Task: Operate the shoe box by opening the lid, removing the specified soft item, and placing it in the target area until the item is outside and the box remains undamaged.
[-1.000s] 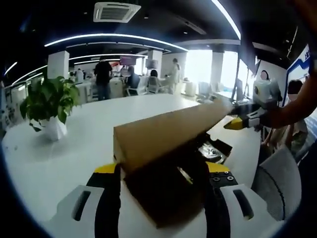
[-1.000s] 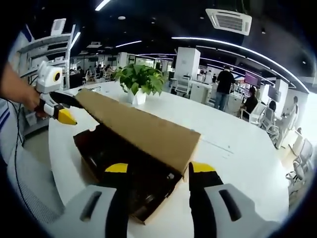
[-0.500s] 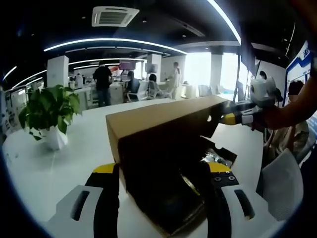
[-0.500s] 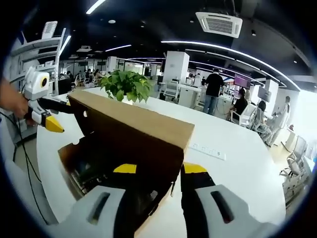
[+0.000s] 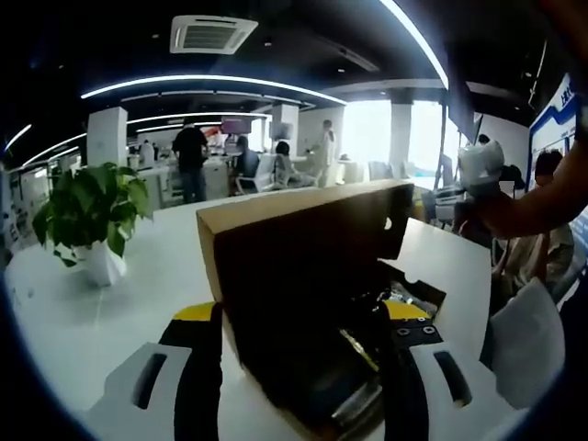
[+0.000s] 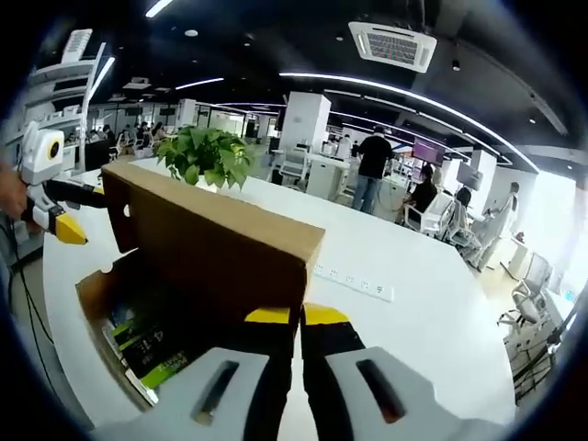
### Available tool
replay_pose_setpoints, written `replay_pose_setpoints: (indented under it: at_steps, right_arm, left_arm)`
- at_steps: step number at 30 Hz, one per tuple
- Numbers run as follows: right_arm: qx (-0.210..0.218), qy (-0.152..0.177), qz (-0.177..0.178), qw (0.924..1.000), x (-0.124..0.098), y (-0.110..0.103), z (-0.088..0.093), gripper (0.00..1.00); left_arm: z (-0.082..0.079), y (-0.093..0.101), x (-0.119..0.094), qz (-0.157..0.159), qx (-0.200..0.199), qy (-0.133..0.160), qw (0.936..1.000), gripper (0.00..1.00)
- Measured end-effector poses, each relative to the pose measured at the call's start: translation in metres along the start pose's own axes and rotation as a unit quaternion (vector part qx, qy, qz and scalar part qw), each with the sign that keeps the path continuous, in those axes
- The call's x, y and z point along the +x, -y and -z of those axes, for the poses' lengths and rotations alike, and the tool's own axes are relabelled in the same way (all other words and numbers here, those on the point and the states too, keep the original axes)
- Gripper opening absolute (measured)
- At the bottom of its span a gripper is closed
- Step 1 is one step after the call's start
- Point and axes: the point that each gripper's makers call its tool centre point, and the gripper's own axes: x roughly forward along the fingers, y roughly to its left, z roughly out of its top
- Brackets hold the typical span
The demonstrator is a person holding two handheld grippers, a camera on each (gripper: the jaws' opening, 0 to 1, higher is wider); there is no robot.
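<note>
The brown cardboard shoe-box lid (image 6: pixel 211 243), raised at frame centre, is pinched by the nearly closed right gripper (image 6: pixel 300 317) and straddled by the wide left gripper (image 5: pixel 299 317).

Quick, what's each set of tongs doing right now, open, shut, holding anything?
Left tongs: open, jaws standing either side of the raised shoe box lid, not clamping it.
Right tongs: shut on the lid's corner edge, holding it upright.

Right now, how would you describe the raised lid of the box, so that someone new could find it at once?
Start from the large white table; the open brown cardboard shoe box sits on it, in front of a green potted plant. The lid is the wide brown cardboard panel standing nearly upright along the box's far side. Unlike the box's low walls, it rises tall, with a dark inner face.
</note>
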Motion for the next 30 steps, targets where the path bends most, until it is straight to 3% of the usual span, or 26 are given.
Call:
replay_pose_setpoints:
  at_steps: [5, 12, 16, 17, 22, 30]
  right_arm:
    - [-0.003, 0.001, -0.005, 1.0, 0.003, -0.001, -0.001, 0.0]
    - [0.017, -0.015, -0.003, 0.9997, 0.007, 0.003, -0.003, 0.0]
    - [0.017, -0.021, -0.001, 0.9996, 0.01, 0.004, -0.005, 0.0]
    - [0.017, -0.023, -0.001, 0.9996, 0.011, 0.004, -0.005, 0.0]
    - [0.015, -0.028, -0.001, 0.9995, 0.014, 0.006, -0.005, 0.0]
    - [0.016, -0.033, 0.001, 0.9993, 0.014, 0.006, -0.005, 0.0]
  left_arm:
    - [0.006, -0.004, -0.006, -0.008, -0.007, -0.001, 0.9999, 0.61]
    - [0.046, -0.004, -0.02, -0.022, -0.031, -0.044, 0.9983, 0.59]
    - [0.086, 0.009, -0.028, -0.015, -0.047, -0.115, 0.9921, 0.49]
    - [0.091, 0.009, -0.027, -0.018, -0.051, -0.122, 0.9911, 0.45]
    - [0.105, 0.007, -0.025, -0.029, -0.06, -0.151, 0.9863, 0.38]
    - [0.119, 0.003, -0.029, -0.035, -0.073, -0.195, 0.9776, 0.18]
